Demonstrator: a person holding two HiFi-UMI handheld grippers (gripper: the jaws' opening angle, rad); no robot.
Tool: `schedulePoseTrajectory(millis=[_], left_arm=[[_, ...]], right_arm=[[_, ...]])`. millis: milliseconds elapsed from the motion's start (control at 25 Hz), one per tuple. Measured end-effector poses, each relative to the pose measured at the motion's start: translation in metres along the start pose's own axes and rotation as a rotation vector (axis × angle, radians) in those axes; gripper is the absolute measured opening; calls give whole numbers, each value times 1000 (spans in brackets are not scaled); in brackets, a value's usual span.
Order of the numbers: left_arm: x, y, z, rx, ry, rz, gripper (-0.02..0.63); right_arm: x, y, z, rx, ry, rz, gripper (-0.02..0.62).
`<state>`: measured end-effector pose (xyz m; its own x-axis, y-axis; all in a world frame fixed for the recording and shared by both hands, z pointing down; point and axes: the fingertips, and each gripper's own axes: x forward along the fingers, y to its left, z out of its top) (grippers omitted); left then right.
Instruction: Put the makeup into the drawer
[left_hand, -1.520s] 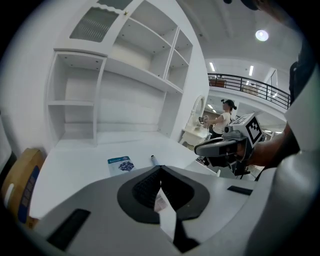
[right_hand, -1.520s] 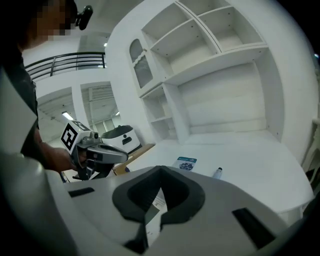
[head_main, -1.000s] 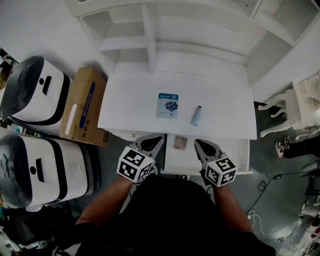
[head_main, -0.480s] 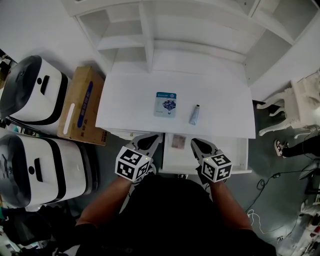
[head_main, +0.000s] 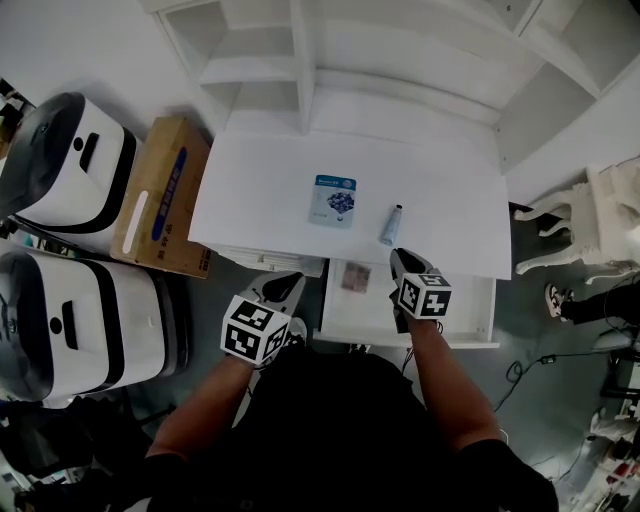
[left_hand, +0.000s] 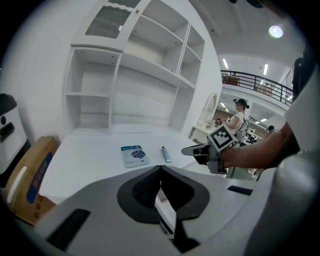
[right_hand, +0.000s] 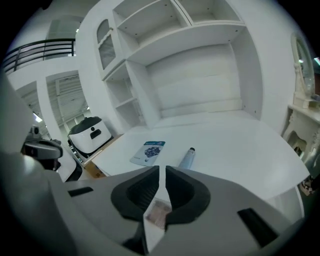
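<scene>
Right claw (head_main: 398, 256) pushed forward over drawer (head_main: 468, 312), closed empty, left claw (head_main: 293, 280) closed, angled down

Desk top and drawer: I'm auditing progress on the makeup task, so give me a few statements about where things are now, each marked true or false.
The blue packet lies on the desk top. True.
The tube is already in the drawer. False: it lies on the desk top, beside the blue packet.
The drawer stands open. True; a small pinkish item lies in it.
The right gripper grips the tube. False: its jaws are together with nothing between them.
</scene>
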<state>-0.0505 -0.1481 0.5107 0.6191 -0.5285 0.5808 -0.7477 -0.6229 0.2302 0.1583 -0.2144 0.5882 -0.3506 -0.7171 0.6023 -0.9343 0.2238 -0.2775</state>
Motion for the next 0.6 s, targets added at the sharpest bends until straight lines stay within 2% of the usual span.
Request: schedulePoseTrajectory(millis=[160,320,440,600], left_arm=[[-8,0,-6,-10,-1,21,11],[-17,6,-11,-26,-1,51,11],[-24,11,-15,-45,-3,75,11],[-34,15,-18,-63,-7,106,11]], right_arm=[[34,-25,1,17,57,-51,36],[65,-36,7,-11,112,-75,142],[84,-44,6,-20,141,-100,164],[101,-61,2,25,168,-147,173]])
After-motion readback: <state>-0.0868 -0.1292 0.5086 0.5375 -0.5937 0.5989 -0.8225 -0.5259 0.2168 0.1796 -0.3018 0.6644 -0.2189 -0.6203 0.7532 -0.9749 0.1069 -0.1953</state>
